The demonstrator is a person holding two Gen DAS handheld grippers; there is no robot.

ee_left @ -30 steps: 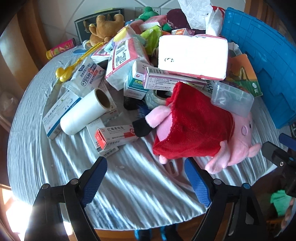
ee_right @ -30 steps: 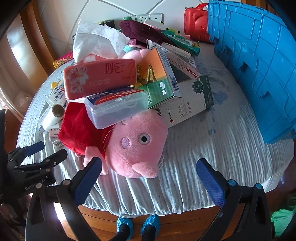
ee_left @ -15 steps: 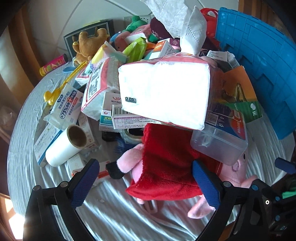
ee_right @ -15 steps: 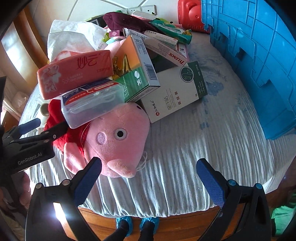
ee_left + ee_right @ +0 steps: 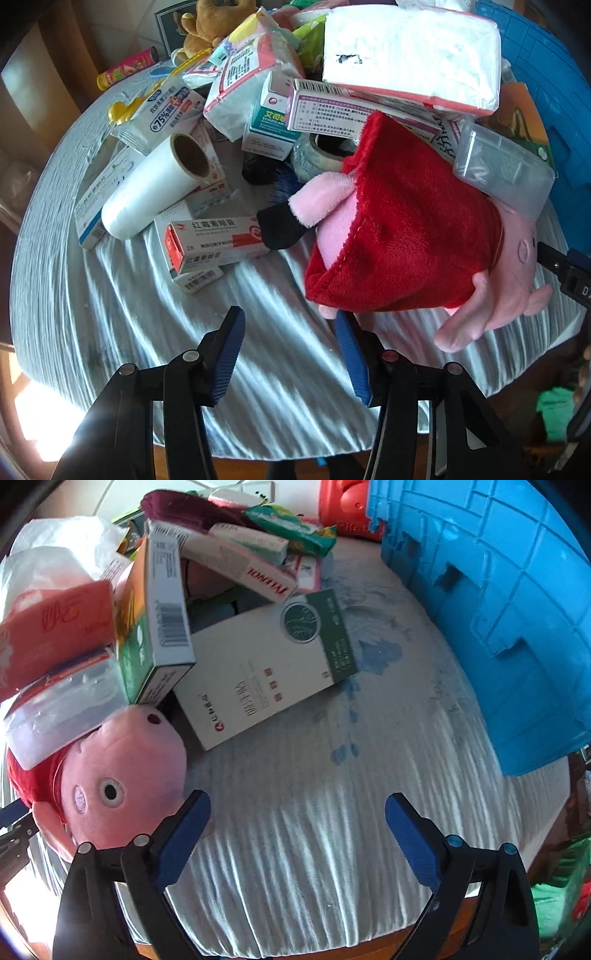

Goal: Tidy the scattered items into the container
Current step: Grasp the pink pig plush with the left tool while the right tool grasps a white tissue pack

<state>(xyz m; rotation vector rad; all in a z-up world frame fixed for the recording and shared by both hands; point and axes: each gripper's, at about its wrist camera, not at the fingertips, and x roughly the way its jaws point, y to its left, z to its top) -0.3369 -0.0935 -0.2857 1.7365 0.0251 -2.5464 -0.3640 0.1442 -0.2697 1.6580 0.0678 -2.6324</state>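
Observation:
A plush pig [image 5: 406,229] in a red dress lies on its side at the front of a heap of boxes and packs, with a clear plastic box [image 5: 502,166] resting on it. The blue crate [image 5: 498,627] stands at the right. My left gripper [image 5: 291,350] hovers over bare tablecloth just in front of the dress hem. Its jaws are closing with nothing between them, and the right finger is close to the pig's foot. My right gripper [image 5: 299,830] stands wide over the cloth with its jaws closing slightly on nothing. The pig's head [image 5: 122,775] is beside its left finger.
A white roll [image 5: 155,188], a red-and-white medicine box [image 5: 214,240] and a tissue pack [image 5: 406,51] lie in the heap. A large white and green box [image 5: 266,675] lies flat near the crate. The round table's front edge [image 5: 295,941] is close below the grippers.
The left gripper's jaws have come much closer together and it has dropped toward the cloth before the pig. The right gripper moved right and down, so the pig now sits at its left.

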